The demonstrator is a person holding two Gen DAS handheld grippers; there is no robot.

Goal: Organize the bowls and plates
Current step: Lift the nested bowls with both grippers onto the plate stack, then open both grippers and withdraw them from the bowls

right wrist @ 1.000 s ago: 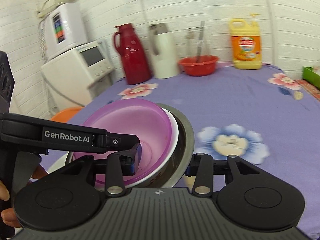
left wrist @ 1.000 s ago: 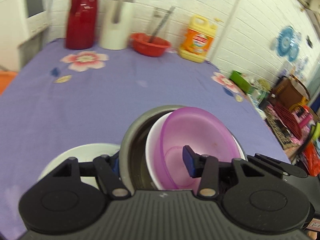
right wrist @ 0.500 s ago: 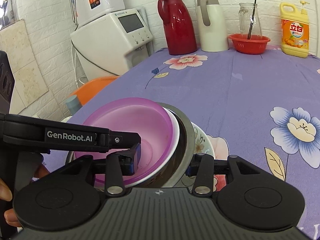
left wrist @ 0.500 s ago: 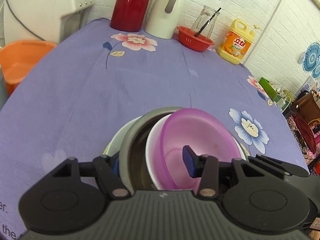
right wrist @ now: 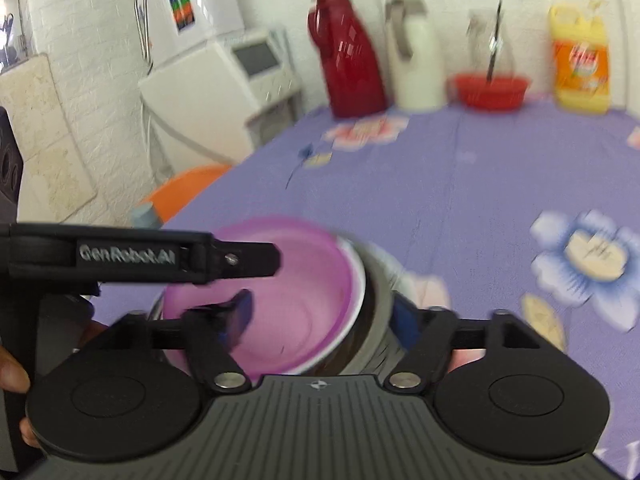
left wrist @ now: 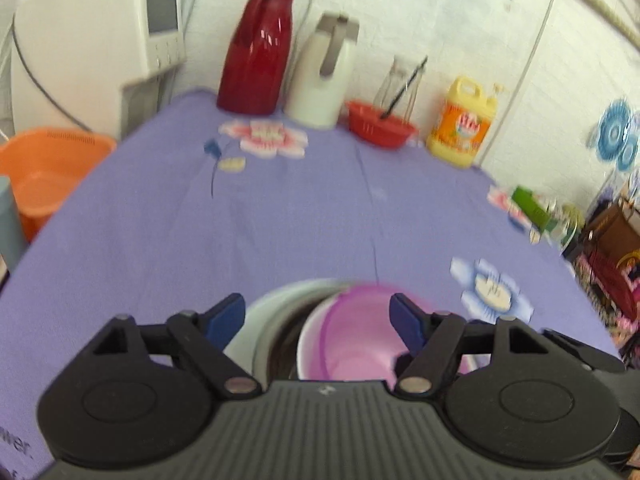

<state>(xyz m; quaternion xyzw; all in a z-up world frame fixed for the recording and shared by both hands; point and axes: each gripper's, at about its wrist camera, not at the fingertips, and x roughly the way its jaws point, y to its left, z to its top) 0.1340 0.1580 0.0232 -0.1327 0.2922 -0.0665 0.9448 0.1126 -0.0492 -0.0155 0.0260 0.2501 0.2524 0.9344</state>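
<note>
At the near table edge, the left gripper (right wrist: 236,260), marked "GenRobot.AI", now has its fingers spread apart over the stack it clamped a second ago; the right gripper (right wrist: 320,312) has also opened, straddling the rims. A purple bowl (right wrist: 296,304) sits inside a white bowl (left wrist: 310,340), inside a steel bowl (right wrist: 378,300), on the purple floral tablecloth (left wrist: 300,220). Farther back, a red basin (left wrist: 380,126) holds a glass jar (right wrist: 486,46) beside the yellow detergent jug (left wrist: 464,124), its label unreadable.

A home kitchen corner: white-painted brick walls, a desk under a purple flowered cloth (left wrist: 304,216), a tall red plastic thermos jug (left wrist: 256,48), a white insulated jug (left wrist: 324,76), a yellow dish-soap bottle (left wrist: 464,120), a white countertop appliance with a screen (right wrist: 256,68) and an orange plastic basin (left wrist: 44,168).
</note>
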